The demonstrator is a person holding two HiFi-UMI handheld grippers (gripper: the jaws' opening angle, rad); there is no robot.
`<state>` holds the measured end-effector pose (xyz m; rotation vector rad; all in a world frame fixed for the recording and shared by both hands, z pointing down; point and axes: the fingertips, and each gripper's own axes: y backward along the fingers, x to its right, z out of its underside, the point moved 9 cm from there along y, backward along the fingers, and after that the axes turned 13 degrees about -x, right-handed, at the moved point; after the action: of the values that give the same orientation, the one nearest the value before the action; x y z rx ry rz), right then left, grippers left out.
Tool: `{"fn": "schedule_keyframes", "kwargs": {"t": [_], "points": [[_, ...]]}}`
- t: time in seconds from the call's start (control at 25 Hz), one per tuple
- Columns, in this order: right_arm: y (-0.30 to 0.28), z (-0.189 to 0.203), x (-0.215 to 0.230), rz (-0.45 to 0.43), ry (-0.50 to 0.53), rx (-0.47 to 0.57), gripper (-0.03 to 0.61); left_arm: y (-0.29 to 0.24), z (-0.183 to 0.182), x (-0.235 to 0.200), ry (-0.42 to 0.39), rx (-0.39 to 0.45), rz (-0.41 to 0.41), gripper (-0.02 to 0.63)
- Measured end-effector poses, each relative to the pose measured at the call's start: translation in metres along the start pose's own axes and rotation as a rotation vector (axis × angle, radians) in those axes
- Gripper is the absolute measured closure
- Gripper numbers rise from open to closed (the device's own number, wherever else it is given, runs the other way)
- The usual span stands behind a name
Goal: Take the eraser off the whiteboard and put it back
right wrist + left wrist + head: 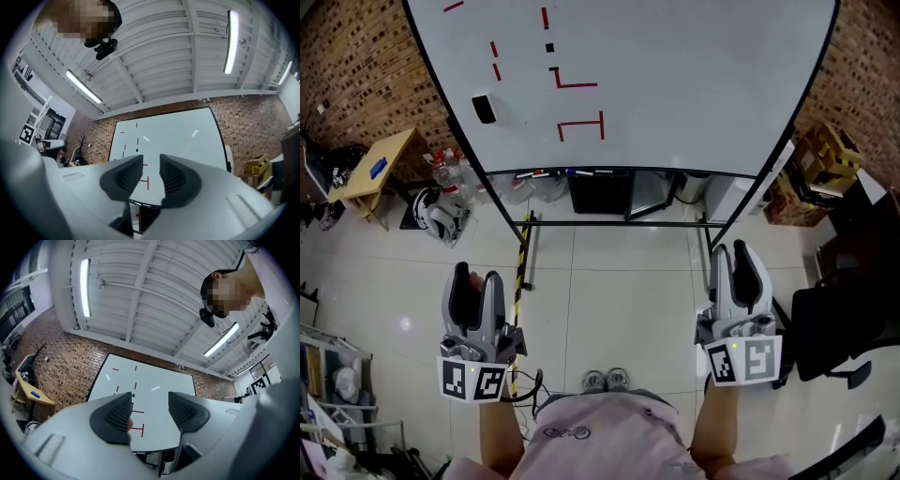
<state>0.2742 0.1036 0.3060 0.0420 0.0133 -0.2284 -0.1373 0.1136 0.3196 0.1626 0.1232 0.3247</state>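
The black eraser point(485, 109) sticks to the left part of the whiteboard point(675, 84), beside red line marks. Both grippers are held over the floor, well short of the board. My left gripper point(476, 279) is open with nothing between its jaws, which the left gripper view confirms: the left gripper point(149, 411) frames the whiteboard point(159, 390) far ahead. My right gripper point(736, 255) stands lower right of the board. In the right gripper view the right gripper point(151, 176) shows a narrow empty gap, with the whiteboard point(183, 136) beyond. Neither gripper view shows the eraser.
Markers lie in the board's tray point(572, 173) above its black stand. A wooden table point(375, 169), bottles point(450, 173) and a white-and-black object point(441, 214) sit at the left. Cardboard boxes point(820, 159) and a black chair point(844, 319) are at the right. A yellow-black striped bar point(521, 272) runs beside the left gripper.
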Motion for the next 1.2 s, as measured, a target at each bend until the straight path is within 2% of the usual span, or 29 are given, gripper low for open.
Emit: {"fn": "schedule_keyframes", "kwargs": {"t": [0.36, 0.56, 0.84, 1.2], "points": [[0.002, -0.004, -0.014, -0.009, 0.008, 0.011, 0.476, 0.008, -0.006, 0.0, -0.008, 0.019, 0.028, 0.36], [0.002, -0.005, -0.022, 0.006, 0.101, -0.007, 0.477, 0.01, -0.01, -0.003, 0.0, 0.027, 0.033, 0.36], [0.003, -0.004, -0.03, 0.026, 0.076, -0.007, 0.477, 0.008, -0.015, -0.012, 0.002, 0.031, 0.052, 0.36], [-0.01, 0.01, -0.034, 0.02, 0.086, -0.043, 0.477, 0.012, -0.008, -0.017, 0.015, 0.031, 0.032, 0.36]]}}
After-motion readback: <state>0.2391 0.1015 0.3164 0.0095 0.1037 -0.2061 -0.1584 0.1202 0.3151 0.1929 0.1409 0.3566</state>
